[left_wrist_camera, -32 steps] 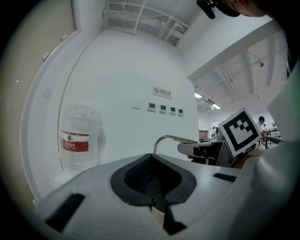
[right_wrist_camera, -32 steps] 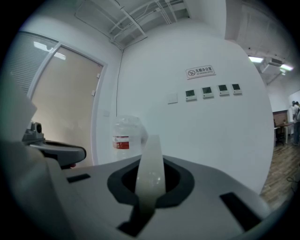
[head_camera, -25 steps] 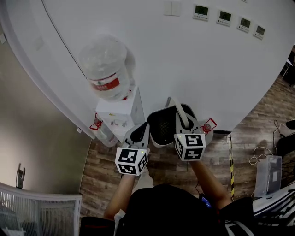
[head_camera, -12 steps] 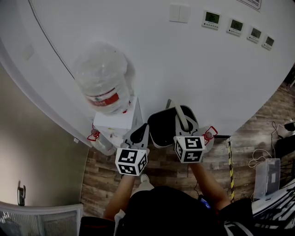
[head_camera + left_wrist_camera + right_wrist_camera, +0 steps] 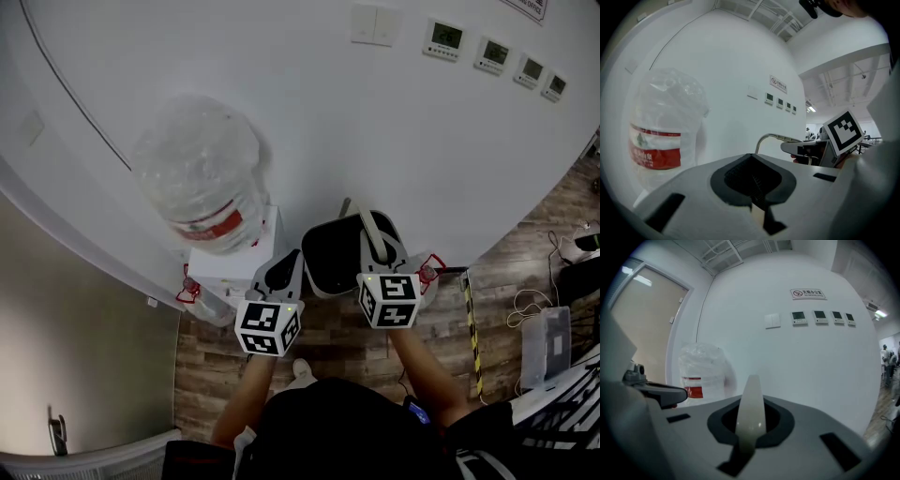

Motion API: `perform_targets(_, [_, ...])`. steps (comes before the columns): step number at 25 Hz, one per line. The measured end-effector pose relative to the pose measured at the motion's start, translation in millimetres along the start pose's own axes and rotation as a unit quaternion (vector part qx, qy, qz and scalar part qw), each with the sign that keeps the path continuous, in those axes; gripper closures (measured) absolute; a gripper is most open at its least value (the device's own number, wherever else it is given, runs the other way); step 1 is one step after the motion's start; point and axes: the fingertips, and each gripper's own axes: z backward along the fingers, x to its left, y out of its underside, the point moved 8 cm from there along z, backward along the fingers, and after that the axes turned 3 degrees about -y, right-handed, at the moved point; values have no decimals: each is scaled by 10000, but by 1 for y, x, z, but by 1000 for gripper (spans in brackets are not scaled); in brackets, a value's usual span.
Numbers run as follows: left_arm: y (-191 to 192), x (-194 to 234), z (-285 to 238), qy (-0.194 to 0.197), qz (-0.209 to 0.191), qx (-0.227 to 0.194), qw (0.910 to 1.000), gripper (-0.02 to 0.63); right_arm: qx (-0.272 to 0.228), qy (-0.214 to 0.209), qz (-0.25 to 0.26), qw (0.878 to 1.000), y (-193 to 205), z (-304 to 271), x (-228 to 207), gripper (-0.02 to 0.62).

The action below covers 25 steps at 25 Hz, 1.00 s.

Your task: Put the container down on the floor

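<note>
The container [image 5: 333, 258], a dark bin with a grey rim, hangs from its pale curved handle [image 5: 373, 232] above the wooden floor [image 5: 347, 342], close to the white wall [image 5: 309, 112]; the right gripper [image 5: 382, 258] has its jaws clamped on that handle, and in the right gripper view the pale strip [image 5: 750, 413] runs up between the closed jaws; the left gripper [image 5: 281, 272] is held just beside the container's left side, its jaws pressed together with nothing visible between them, as the left gripper view shows [image 5: 752, 187]; both grippers point toward the wall, roughly level; left of the container stands a white water dispenser [image 5: 234, 255] against the wall, topped by a large clear bottle [image 5: 199, 173] with a red label; high on the wall are a light switch [image 5: 375, 23] and a row of small control panels [image 5: 445, 37]; a yellow-and-black striped strip [image 5: 472, 328] lies on the floor to the right.
</note>
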Motion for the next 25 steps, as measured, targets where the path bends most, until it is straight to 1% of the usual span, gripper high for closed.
perform_targets(4, [0, 18, -13, 106, -43, 61, 9999, 589, 51, 185, -25, 9998, 2, -16, 3, 566])
perform_targets(8, [-2, 32, -23, 256, 89, 21, 9996, 589, 96, 346, -76, 9993, 3, -28, 7, 566])
perform_targets(13, [2, 41, -34, 475, 220, 72, 9986, 589, 134, 541, -168, 9983, 4, -39, 9, 566])
perform_targets(16, [3, 47, -40, 586, 227, 105, 9980, 589, 160, 666, -208, 9974, 7, -44, 7, 566])
perform_targets(20, [7, 54, -45, 535, 234, 126, 9982, 589, 147, 734, -267, 9968, 9, -50, 5, 566])
perform_targets(25, [16, 50, -48, 426, 313, 182, 9984, 589, 226, 713, -340, 9966, 15, -50, -2, 566])
